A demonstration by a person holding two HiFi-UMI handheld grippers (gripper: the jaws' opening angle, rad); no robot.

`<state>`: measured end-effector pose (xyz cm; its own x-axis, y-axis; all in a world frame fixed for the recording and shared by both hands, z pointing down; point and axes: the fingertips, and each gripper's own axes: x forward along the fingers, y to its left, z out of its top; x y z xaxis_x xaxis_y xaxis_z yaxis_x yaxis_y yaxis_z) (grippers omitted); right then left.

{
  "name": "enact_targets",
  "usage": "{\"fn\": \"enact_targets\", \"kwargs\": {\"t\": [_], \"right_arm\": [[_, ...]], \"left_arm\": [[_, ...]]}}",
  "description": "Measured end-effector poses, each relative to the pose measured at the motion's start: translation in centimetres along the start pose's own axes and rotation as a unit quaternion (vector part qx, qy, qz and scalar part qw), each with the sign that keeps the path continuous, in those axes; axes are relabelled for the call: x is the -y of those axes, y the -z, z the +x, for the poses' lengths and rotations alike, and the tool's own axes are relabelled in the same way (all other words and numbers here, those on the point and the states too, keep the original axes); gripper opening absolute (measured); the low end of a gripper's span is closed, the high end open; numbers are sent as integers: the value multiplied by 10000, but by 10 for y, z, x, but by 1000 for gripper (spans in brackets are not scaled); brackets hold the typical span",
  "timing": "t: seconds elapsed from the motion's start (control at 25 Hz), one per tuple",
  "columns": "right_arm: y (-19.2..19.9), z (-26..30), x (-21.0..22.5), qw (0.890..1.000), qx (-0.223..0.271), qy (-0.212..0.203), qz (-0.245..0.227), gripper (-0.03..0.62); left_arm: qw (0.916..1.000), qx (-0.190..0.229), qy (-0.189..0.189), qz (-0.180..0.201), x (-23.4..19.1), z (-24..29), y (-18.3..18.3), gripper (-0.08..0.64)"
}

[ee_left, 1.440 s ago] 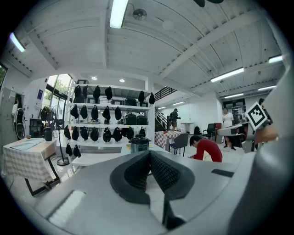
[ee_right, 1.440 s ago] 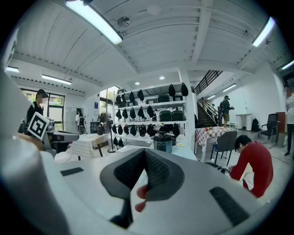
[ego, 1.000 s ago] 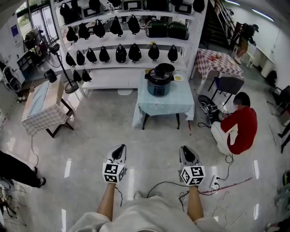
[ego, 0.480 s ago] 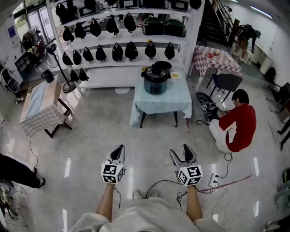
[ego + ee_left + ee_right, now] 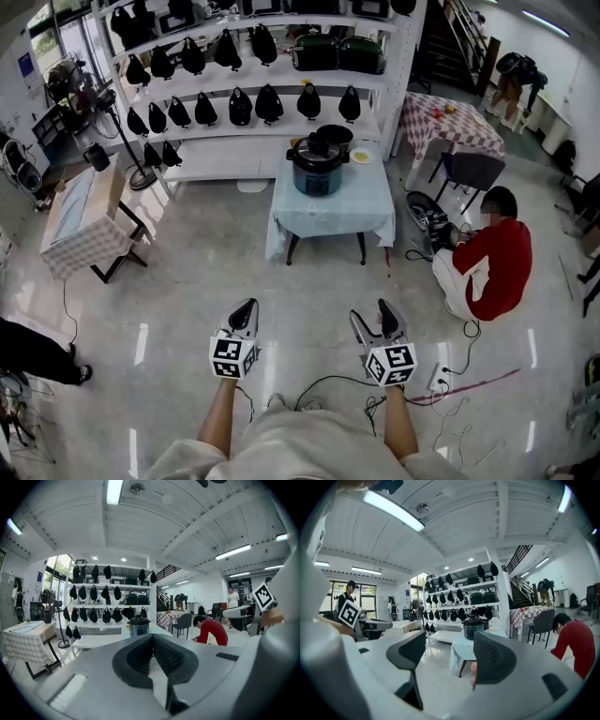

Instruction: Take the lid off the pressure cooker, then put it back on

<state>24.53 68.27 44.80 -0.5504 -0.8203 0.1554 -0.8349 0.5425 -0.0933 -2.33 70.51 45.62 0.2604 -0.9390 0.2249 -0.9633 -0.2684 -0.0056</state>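
Dead ahead at 12 o'clock, well apart from me: pressure cooker (image 5: 319, 169) on desk (image 5: 330, 214), lid (image 5: 328, 142) on top. Step: approach only, lid not touched yet. Left gripper (image 5: 247, 312) fingers pressed together, empty. Right gripper (image 5: 372, 319) fingers just spread wide, nothing between. Next I gotta close in, line up on lid. Cooker round, dark, glossy. Desk cloth pale blue, soft drape.

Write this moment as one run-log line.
left gripper: shut, empty | right gripper: jaws just opened, empty | dark round pressure cooker: lid on, untouched, far ahead on light-blue clothed table
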Motion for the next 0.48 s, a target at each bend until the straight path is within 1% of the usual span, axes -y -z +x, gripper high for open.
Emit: {"fn": "enact_targets", "kwargs": {"t": [0.24,0.48], "right_arm": [[7,14,19,9998,-84,-163,16,298],[12,43,37,9997,-159,-178,27,297]], "left_arm": [[10000,-60,-64,-9,13,19,3,6],[9998,-167,-103,-38,6,48,11,6]]}}
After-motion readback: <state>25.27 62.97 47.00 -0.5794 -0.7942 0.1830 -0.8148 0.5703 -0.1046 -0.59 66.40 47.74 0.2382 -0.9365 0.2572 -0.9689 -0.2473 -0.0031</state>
